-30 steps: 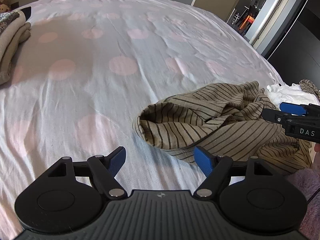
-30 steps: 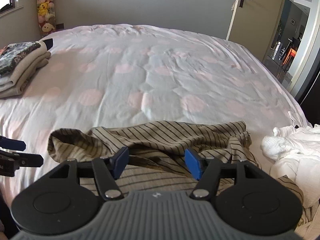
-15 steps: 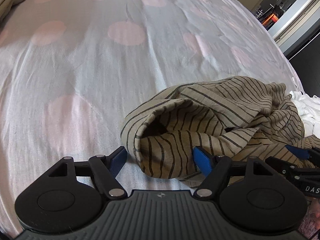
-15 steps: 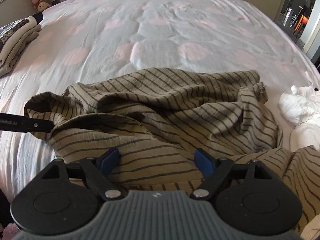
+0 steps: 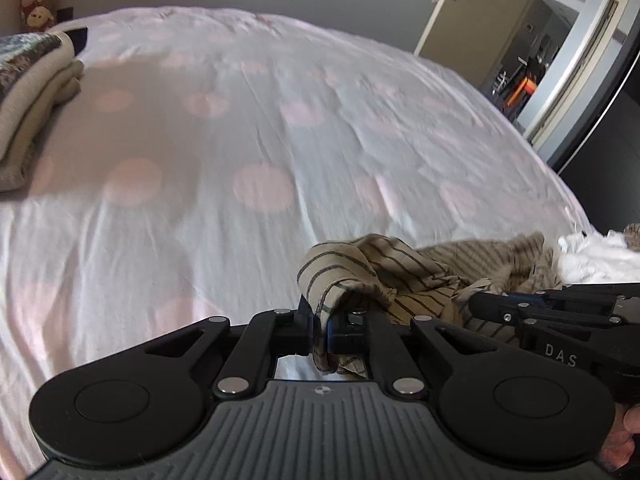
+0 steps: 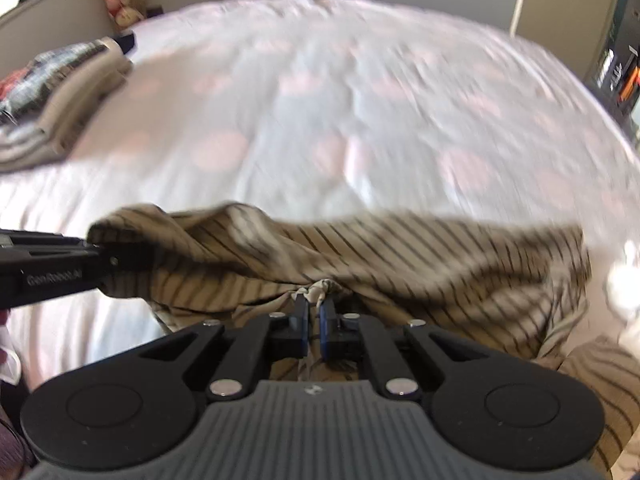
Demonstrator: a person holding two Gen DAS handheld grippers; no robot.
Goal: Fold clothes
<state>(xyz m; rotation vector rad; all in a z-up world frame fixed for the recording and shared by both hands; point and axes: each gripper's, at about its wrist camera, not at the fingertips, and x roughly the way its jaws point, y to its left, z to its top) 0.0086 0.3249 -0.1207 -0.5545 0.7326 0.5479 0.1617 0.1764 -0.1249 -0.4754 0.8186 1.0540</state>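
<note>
Left wrist view: the left claw (image 5: pixel 319 330) is closed tight on a bunched edge of the striped garment (image 5: pixel 404 276), which lies crumpled at the near side of the bed (image 5: pixel 240 140). A stack of folded clothes (image 5: pixel 32 92) sits far left. Right wrist view, blurred: the right claw (image 6: pixel 314 322) is pinched on a small fold of the same garment (image 6: pixel 360 252), spread between both claws.

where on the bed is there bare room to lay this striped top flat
The widest free patch is the polka-dot sheet ahead of the striped top, between the folded stack at far left and the bed's right edge. It is crowded near right, where white laundry sits beside the top, which both the left gripper and right gripper clamp.
</note>
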